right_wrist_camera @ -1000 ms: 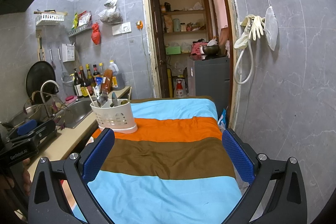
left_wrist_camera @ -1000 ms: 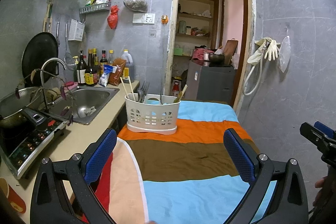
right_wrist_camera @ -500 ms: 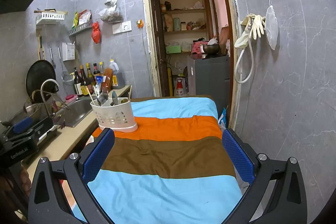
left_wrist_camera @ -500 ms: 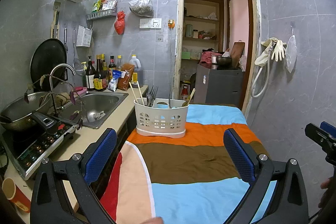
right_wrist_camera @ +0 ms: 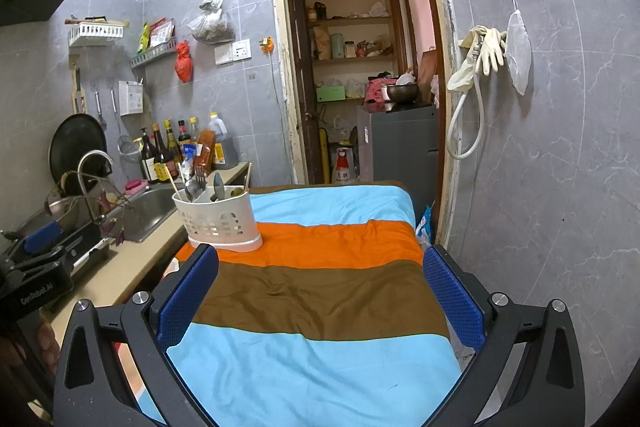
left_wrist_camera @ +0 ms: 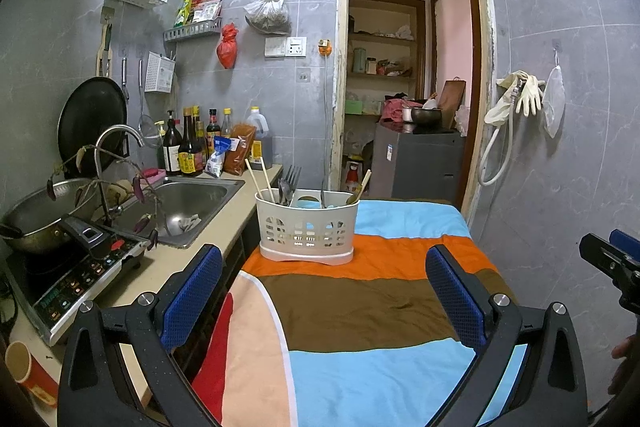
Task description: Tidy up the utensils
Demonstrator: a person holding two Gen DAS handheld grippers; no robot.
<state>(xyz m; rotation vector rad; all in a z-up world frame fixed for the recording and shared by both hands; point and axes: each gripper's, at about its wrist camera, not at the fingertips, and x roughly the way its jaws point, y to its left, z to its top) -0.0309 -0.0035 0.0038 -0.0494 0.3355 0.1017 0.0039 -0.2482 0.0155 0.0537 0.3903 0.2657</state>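
A white slotted utensil caddy (left_wrist_camera: 307,227) stands on the orange stripe of a striped cloth (left_wrist_camera: 372,303) covering the table. It holds chopsticks (left_wrist_camera: 260,179), forks (left_wrist_camera: 291,179) and a wooden-handled utensil (left_wrist_camera: 362,183). It also shows in the right wrist view (right_wrist_camera: 218,219), with spoons (right_wrist_camera: 218,187) standing in it. My left gripper (left_wrist_camera: 322,291) is open and empty, held above the near part of the cloth. My right gripper (right_wrist_camera: 320,293) is open and empty, over the brown stripe, right of the caddy.
A counter on the left carries a steel sink (left_wrist_camera: 188,203), a faucet (left_wrist_camera: 116,147), an induction cooker (left_wrist_camera: 72,279), a pot (left_wrist_camera: 32,219) and sauce bottles (left_wrist_camera: 188,151). A paper cup (left_wrist_camera: 28,371) stands at the near left. A doorway (left_wrist_camera: 404,87) and grey cabinet (left_wrist_camera: 416,163) lie behind.
The left wrist view has pulled back and swung slightly left, so the caddy sits nearer the middle. The right wrist view has barely shifted. Both grippers stay open.
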